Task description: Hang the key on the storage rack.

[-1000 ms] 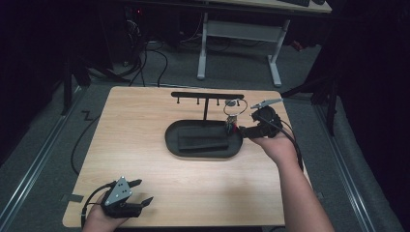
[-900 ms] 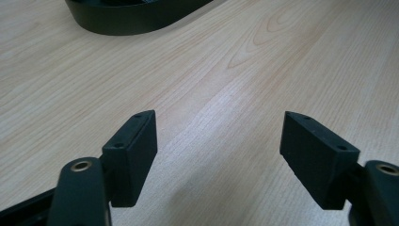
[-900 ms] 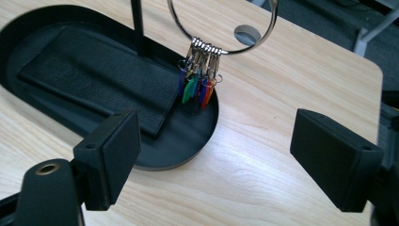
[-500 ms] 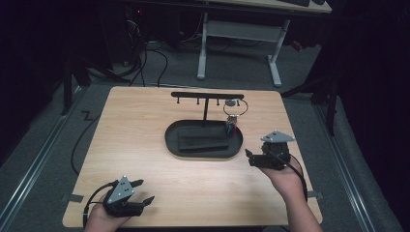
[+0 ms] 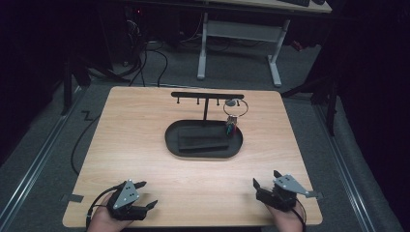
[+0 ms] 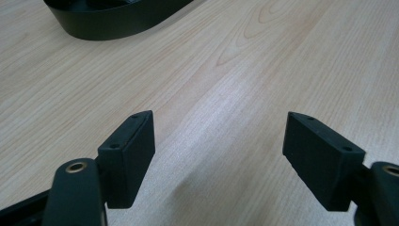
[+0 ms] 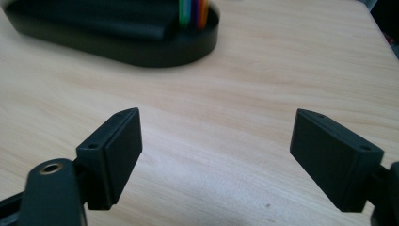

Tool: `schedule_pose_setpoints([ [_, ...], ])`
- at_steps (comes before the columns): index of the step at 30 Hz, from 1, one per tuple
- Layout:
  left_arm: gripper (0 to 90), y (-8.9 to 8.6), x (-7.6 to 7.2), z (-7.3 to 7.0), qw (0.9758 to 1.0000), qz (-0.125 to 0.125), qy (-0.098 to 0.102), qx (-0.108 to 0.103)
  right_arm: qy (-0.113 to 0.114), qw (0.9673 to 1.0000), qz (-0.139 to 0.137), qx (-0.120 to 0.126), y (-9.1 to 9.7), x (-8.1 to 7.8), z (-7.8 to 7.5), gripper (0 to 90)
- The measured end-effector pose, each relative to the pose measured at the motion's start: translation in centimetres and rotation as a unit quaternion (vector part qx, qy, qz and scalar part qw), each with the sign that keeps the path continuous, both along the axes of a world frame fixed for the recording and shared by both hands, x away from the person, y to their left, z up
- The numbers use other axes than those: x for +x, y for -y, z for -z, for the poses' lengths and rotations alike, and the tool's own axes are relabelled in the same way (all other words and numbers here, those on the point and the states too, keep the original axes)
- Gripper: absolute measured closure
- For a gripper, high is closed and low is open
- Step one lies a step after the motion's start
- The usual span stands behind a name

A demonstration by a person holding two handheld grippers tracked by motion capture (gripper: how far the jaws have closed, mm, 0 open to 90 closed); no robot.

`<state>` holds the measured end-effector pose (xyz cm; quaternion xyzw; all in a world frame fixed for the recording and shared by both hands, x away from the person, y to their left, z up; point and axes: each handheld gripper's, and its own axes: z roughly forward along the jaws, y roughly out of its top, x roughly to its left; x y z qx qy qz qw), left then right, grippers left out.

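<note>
The wooden surface [image 5: 145,140] carries a black oval tray [image 5: 174,145] near its middle, and from the tray's far edge rises a black T-shaped rack [image 5: 207,95] with small pegs under its crossbar. A metal key ring [image 5: 235,107] hangs from a peg near the right end of that crossbar, and its bunch of coloured tags [image 5: 230,127] dangles down to the right end of the tray; in the right gripper view the tags [image 7: 193,12] show as bright stripes at the tray's rim. A dark flat block [image 5: 203,141] lies inside the tray. The left gripper [image 5: 143,194] rests at the near left corner of the surface, jaws spread wide over bare wood. The right gripper [image 5: 266,180] sits at the near right corner, jaws likewise spread apart and gripping nothing, well apart from the key ring.
</note>
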<state>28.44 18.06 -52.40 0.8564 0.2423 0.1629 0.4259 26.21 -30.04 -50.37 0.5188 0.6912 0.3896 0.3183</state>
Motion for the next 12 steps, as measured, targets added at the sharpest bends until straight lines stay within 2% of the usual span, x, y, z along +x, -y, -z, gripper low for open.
schedule_pose_setpoints([
  [1, 26.2, 0.1, 0.1, 0.0, 1.0, 0.001, -0.003, -0.002, 0.031, 0.9994, 0.009, 0.013, 0.4, -0.6, -0.6, 17.7],
  [2, 26.1, 0.2, 0.2, 0.2, 1.0, 0.002, -0.003, 0.0, 0.057, 0.9981, 0.019, 0.009, 0.7, -1.1, -0.6, 19.1],
  [3, 26.0, 0.3, 0.2, 0.2, 1.0, 0.003, -0.004, 0.004, 0.044, 0.9988, 0.022, -0.003, 1.0, -1.1, -0.1, 19.2],
  [5, 25.8, 0.5, 0.2, 0.3, 0.9999, 0.004, -0.007, 0.007, 0.0, 0.9998, 0.016, -0.013, 1.2, -0.7, 0.8, 19.2],
  [6, 25.8, 0.6, 0.2, 0.4, 0.9999, 0.005, -0.007, 0.007, -0.007, 0.9998, 0.013, -0.011, 1.3, -0.5, 1.1, 18.6],
  [8, 25.6, 0.7, 0.0, 0.3, 0.9999, 0.009, -0.003, 0.014, -0.004, 0.9999, 0.007, -0.01, 1.1, -0.3, 1.2, 17.6],
  [12, 25.2, 0.4, -0.3, 0.0, 0.9999, 0.01, 0.003, 0.012, -0.004, 0.9999, 0.004, -0.013, 0.5, -0.1, 1.2, 17.6],
])
